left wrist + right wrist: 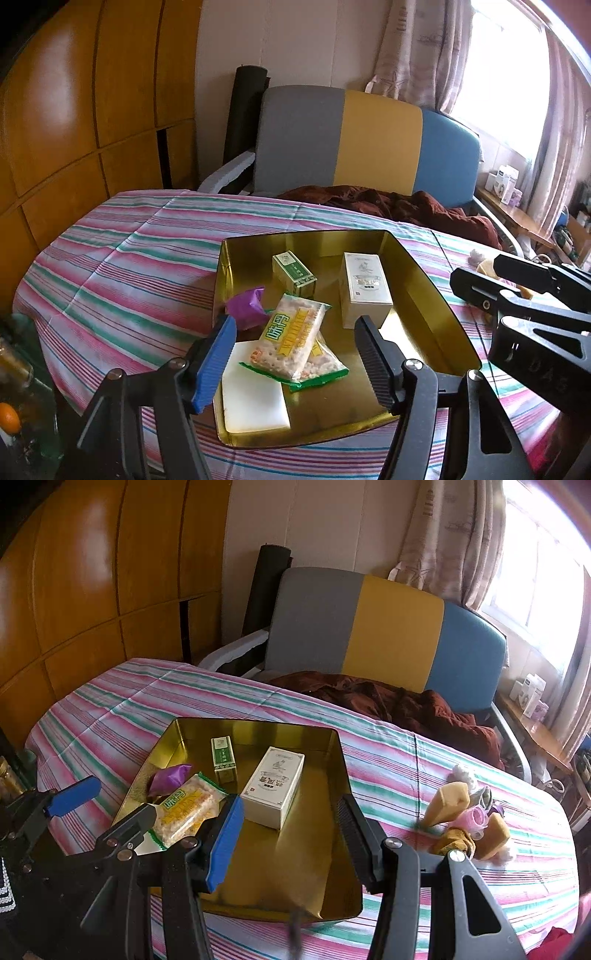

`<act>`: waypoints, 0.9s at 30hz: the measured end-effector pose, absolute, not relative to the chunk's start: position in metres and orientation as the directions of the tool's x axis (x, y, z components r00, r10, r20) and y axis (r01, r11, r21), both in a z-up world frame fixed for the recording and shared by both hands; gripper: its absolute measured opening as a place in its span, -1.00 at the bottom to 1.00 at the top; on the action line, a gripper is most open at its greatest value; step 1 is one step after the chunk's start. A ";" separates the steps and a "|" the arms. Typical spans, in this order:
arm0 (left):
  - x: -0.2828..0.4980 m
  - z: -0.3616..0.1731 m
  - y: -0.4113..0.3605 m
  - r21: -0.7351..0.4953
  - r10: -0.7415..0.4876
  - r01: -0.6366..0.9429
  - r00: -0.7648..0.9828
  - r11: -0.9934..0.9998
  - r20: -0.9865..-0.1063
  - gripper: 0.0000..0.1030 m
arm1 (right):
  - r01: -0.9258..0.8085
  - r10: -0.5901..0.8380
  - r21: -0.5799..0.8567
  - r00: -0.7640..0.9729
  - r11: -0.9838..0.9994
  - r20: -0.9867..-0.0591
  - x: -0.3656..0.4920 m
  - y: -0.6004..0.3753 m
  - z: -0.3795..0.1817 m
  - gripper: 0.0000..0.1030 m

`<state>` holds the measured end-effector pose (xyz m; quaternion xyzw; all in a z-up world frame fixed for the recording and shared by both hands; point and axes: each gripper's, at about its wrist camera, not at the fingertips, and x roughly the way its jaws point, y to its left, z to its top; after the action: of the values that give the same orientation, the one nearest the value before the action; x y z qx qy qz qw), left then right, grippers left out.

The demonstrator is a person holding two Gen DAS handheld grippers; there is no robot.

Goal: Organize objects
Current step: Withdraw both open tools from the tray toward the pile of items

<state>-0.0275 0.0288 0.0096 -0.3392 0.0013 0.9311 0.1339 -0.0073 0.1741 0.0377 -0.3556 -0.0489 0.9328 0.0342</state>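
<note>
Gold tray [424, 280] sits on the striped tablecloth [129, 258]. Inside it: 1 white box [365, 291], 1 small green box [294, 274], 1 purple packet [246, 303], 2 stacked cracker packets [295, 338] and 1 white pad [255, 391]. Left gripper [295, 363] hovers over the cracker packets, fingers spread, nothing pinched. Right gripper [291, 834] hangs over the tray's bare floor, fingers apart, empty. A pile of soft items [469, 819] lies on the cloth, right of the tray.

Rectangular gold metal tray [424, 273]: plain gold. Cotton tablecloth [122, 266]: pink, green and white stripes. Small cardboard box [293, 273]: green and cream. Upholstered chair back [388, 627]: grey, yellow, blue vertical panels.
</note>
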 end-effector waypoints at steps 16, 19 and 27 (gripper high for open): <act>-0.027 0.007 0.045 -0.074 0.260 -0.281 -0.715 -0.957 -0.649 0.31 | -0.057 0.120 -0.115 -0.737 -0.992 -0.665 -0.004 0.191 0.033 0.05; -0.028 0.006 0.050 -0.069 0.263 -0.290 -0.710 -0.954 -0.653 0.31 | -0.066 0.122 -0.108 -0.732 -0.992 -0.670 -0.004 0.197 0.031 0.05; -0.029 0.004 0.066 -0.055 0.271 -0.316 -0.697 -0.947 -0.664 0.31 | -0.100 0.137 -0.093 -0.719 -0.991 -0.682 -0.006 0.218 0.025 0.05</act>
<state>-0.0291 0.0655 0.0038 -0.3550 0.0316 0.9207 0.1592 -0.0057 0.2180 0.0246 -0.3696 -0.0248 0.9267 0.0639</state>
